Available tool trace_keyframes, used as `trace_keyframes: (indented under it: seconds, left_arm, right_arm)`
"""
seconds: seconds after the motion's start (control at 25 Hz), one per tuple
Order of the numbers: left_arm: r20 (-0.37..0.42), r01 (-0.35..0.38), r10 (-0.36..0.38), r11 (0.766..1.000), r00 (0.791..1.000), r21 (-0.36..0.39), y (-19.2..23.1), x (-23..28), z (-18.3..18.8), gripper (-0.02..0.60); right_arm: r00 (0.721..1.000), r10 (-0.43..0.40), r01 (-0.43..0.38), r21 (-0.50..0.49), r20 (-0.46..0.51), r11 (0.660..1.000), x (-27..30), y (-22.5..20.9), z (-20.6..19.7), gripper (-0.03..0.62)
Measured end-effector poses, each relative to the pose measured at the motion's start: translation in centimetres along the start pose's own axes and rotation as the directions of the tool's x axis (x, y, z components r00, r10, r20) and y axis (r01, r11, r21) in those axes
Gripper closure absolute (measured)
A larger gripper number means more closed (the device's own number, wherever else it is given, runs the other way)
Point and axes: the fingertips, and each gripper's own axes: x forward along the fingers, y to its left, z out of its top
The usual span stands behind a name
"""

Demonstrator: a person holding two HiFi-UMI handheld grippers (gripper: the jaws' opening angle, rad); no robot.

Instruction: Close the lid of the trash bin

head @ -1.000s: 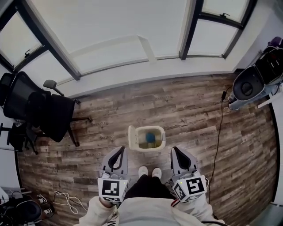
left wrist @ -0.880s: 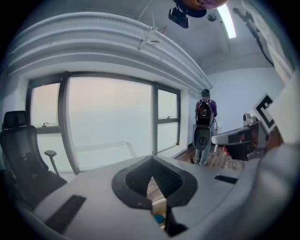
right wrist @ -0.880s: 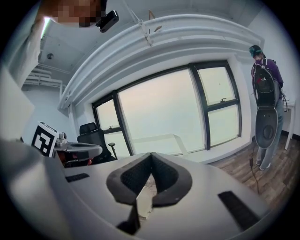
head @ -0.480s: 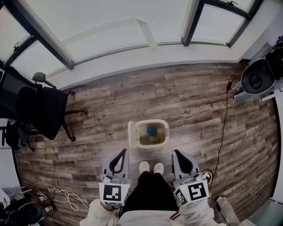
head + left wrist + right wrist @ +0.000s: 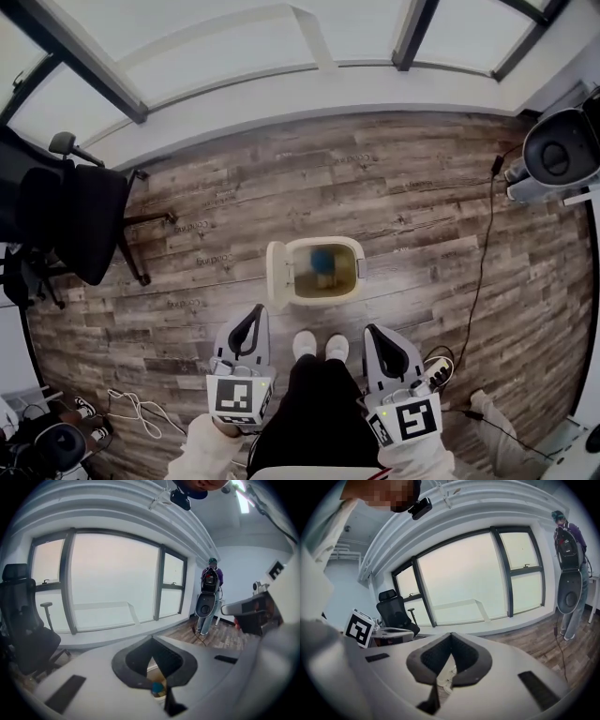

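Observation:
A white trash bin (image 5: 349, 277) stands on the wood floor just ahead of the person's shoes (image 5: 319, 345). Its lid (image 5: 276, 275) is swung open to the left side, and a blue item (image 5: 322, 259) lies inside. My left gripper (image 5: 251, 317) hangs low by the left leg, short of the bin and left of it, shut with nothing in it. My right gripper (image 5: 374, 336) is held by the right leg, also shut and empty. In the left gripper view the bin's blue content (image 5: 157, 687) shows through the jaws' gap. The lid (image 5: 446, 677) shows through the gap in the right gripper view.
A black office chair (image 5: 66, 220) stands at the left by the window wall. A grey machine (image 5: 561, 150) sits at the far right, with a black cable (image 5: 483, 272) running to a power strip (image 5: 436, 370). A person (image 5: 569, 541) stands by that machine. A loose white cord (image 5: 131, 408) lies at lower left.
The view has moved forward: the bin now lies closer to the shoes and the chair has slid left. Both grippers stay shut beside the legs. The lid is still open.

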Motion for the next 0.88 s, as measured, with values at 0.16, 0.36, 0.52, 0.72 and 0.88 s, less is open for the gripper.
trace_keyframes:
  seconds: [0.16, 0.36, 0.52, 0.72, 0.88]
  left_arm:
    - [-0.001, -0.019, 0.019, 1.000, 1.000, 0.002, 0.6, 1.7, -1.1, 0.575]
    - [-0.013, -0.044, 0.044, 0.999, 0.999, -0.001, 1.7, 4.0, -4.1, 0.575]
    - [-0.027, -0.053, 0.053, 0.999, 0.998, -0.008, 2.2, 5.4, -7.0, 0.575]
    - [-0.047, -0.063, 0.062, 0.998, 0.997, -0.025, 3.0, 6.6, -9.6, 0.575]
    - [-0.076, -0.105, 0.101, 0.994, 0.992, -0.040, 4.7, 7.0, -11.2, 0.575]
  right_arm:
    - [1.000, -0.022, 0.022, 0.005, -0.002, 1.000, 1.5, -1.6, -2.6, 0.571]
    - [0.999, -0.042, 0.042, 0.005, 0.005, 0.999, 3.9, -3.5, -5.0, 0.571]
    - [0.999, -0.047, 0.047, 0.000, -0.002, 0.999, 5.5, -4.4, -7.1, 0.571]
    - [0.999, -0.037, 0.036, -0.006, -0.024, 0.999, 6.9, -4.5, -9.3, 0.571]
    - [0.999, -0.027, 0.027, -0.003, -0.033, 1.000, 7.1, -4.0, -10.0, 0.571]
